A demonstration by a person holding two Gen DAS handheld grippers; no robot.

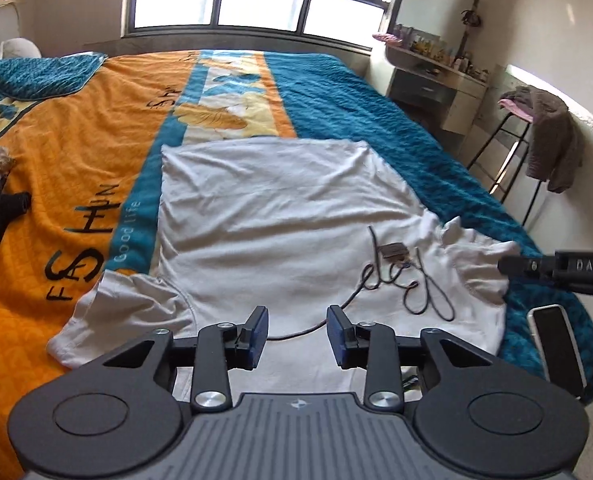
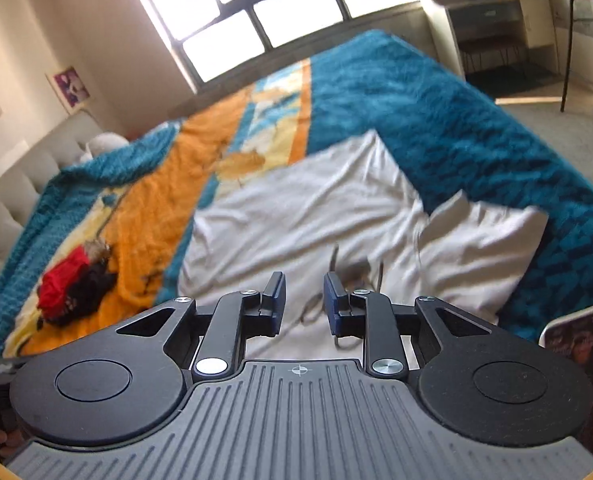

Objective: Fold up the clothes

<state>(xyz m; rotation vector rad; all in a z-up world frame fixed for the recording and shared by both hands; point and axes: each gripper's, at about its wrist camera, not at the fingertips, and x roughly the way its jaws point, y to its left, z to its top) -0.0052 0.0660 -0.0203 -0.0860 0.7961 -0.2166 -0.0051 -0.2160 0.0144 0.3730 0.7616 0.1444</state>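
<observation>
A white T-shirt point(image 1: 280, 216) lay spread flat on the bed point(image 1: 96, 128), its long axis running straight away from both hand-held grippers toward the window, collar end nearest them and hem farthest. The left hand-held gripper point(image 1: 296, 334) hovered over the near edge of the shirt around its middle, jaws apart and holding nothing. The left sleeve point(image 1: 108, 312) stuck out to its left, lying on the orange part of the blanket, near that gripper. The right hand-held gripper point(image 2: 304, 300) was also open and empty, over the printed chest area. The right sleeve point(image 2: 480, 248) lay crumpled ahead and to its right, on the blue part of the blanket. Judging from this, each sleeve sat on its own gripper's side, so either one could be folded inward across the body next. A phone point(image 1: 556, 344) rested just beside the shirt's right edge.
</observation>
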